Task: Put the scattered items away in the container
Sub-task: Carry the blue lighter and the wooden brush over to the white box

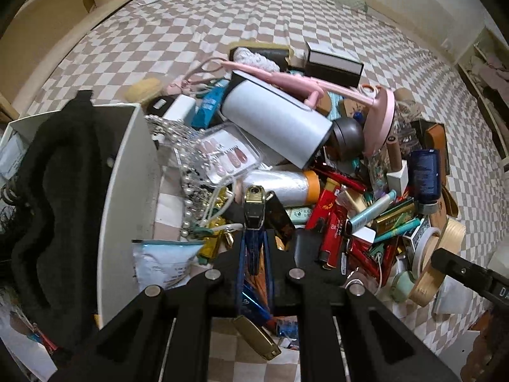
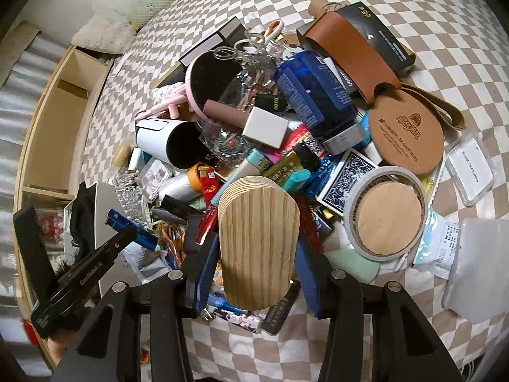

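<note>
Checkered bedding (image 1: 222, 31) is being covered by clutter. A lighter (image 1: 253, 210) is being clamped by the left gripper (image 1: 253, 238), the box (image 1: 127, 172) at nine o'clock. Wooden discs (image 2: 259, 242) are being clamped by the right gripper (image 2: 259, 254).

both wrist views look steeply down, close, sharing the clutter pile (image 1: 318, 165).

Home bedroom — checkered bedsheet (image 1: 222, 25), fluffy pillow (image 2: 105, 31), wooden shelf unit (image 2: 63, 102) beside bed.
</note>
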